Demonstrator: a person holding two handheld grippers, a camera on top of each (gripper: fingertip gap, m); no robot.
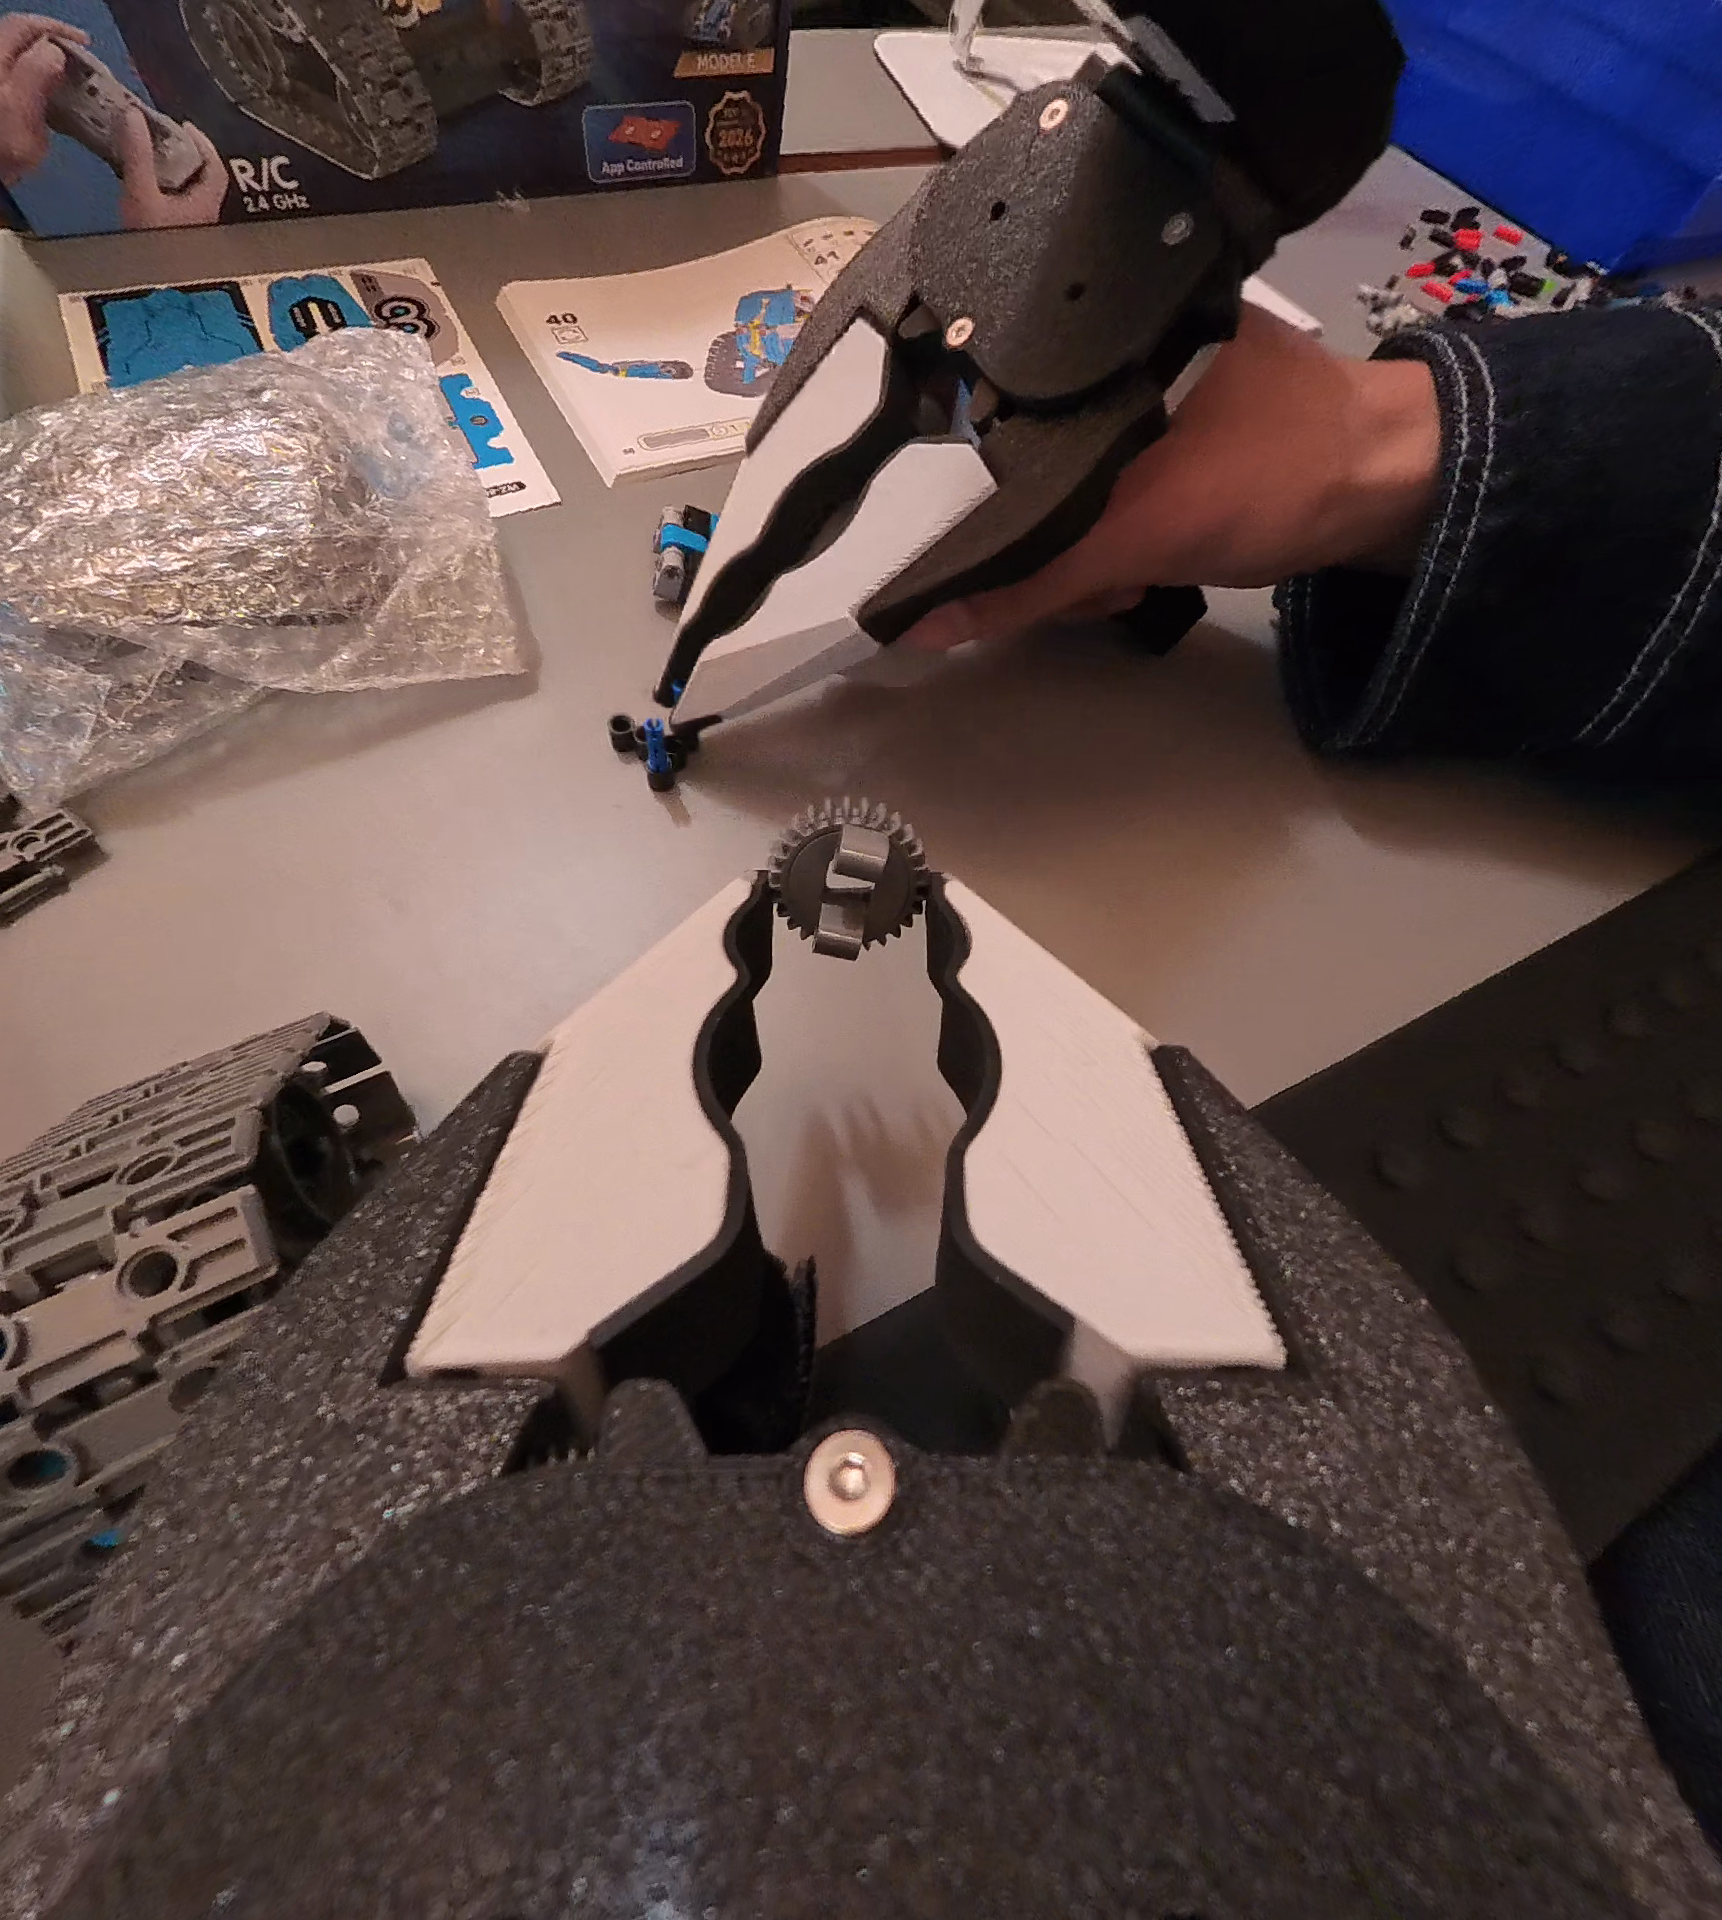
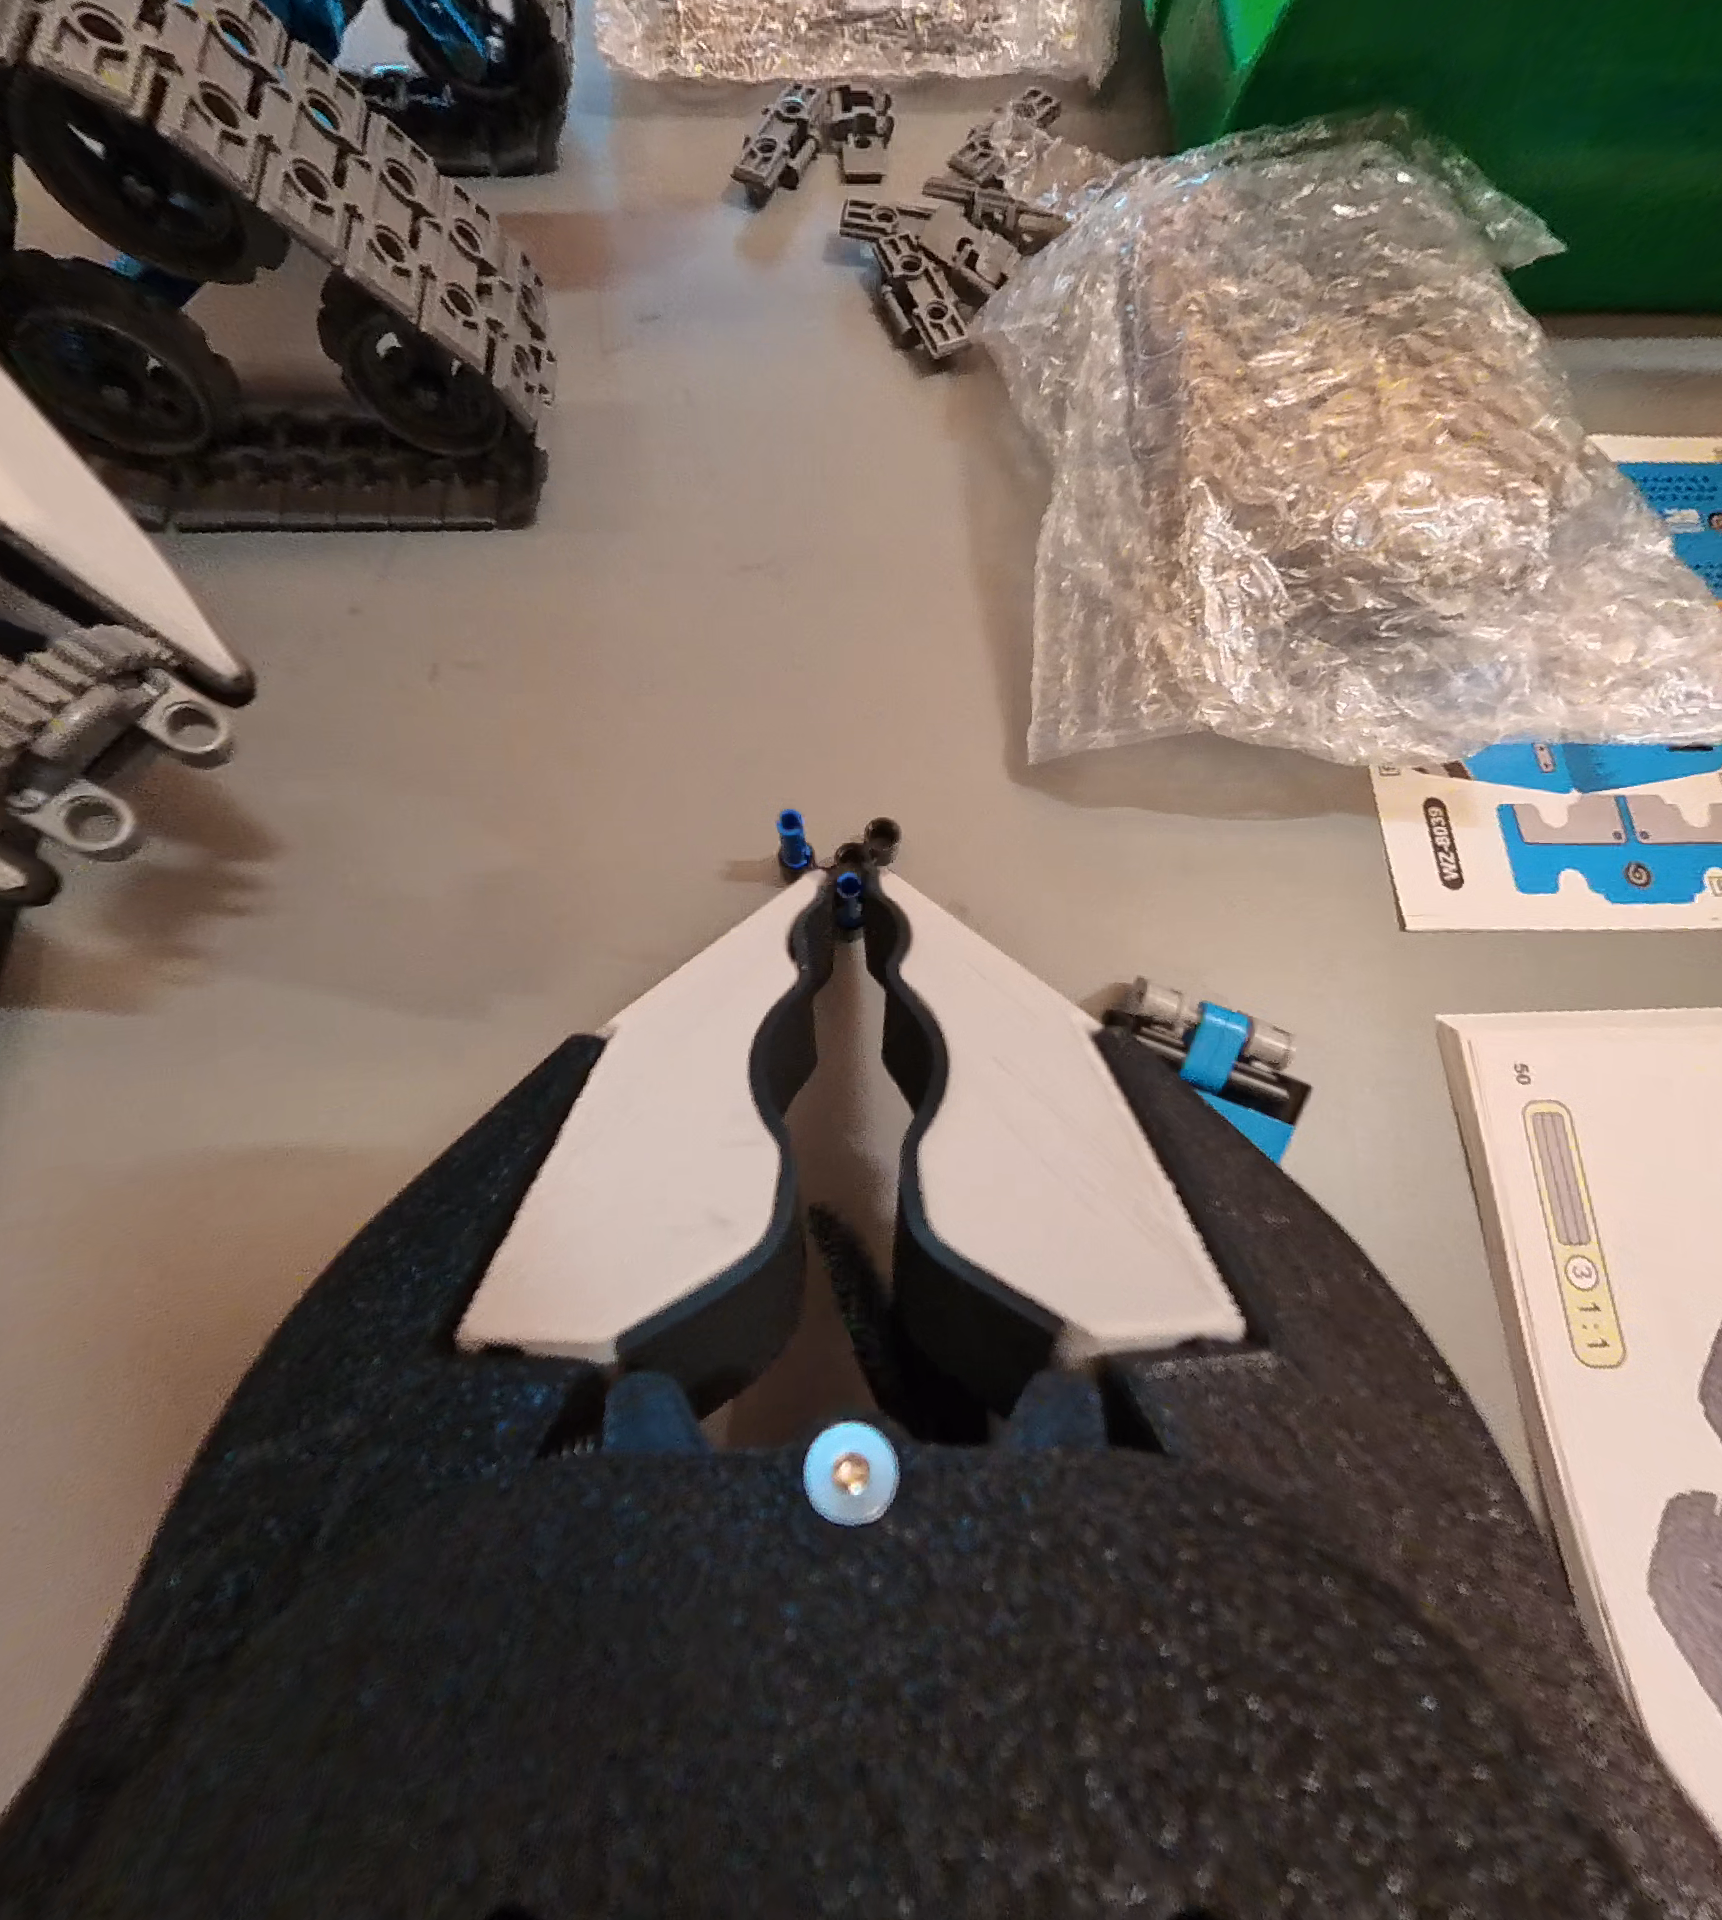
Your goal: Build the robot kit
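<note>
On the grey tabletop (image 1: 421, 914), the left gripper (image 1: 841, 894) is clenched on a grey gear assembly (image 1: 844, 883), a toothed wheel with a grey connector across its face, pinched between the fingertips at 12 o'clock in the left wrist view. At 11 o'clock beyond it, the right gripper (image 1: 675, 698), carried by a hand (image 1: 1252, 488), tips down to the table beside a small black-and-blue pin cluster (image 1: 654, 740). From the right wrist view, the right gripper (image 2: 844, 902) is nearly closed on a blue pin (image 2: 846, 891); a second blue pin (image 2: 790, 834) stands upright just at 11 o'clock of the tips, with a black connector (image 2: 867, 844) touching them. A tracked vehicle chassis (image 2: 244, 260) sits at 10 o'clock, a crinkled plastic bag (image 2: 1335, 468) at 2 o'clock, a sticker sheet (image 2: 1605, 852) and an instruction booklet (image 2: 1615, 1403) at 3 o'clock.
</note>
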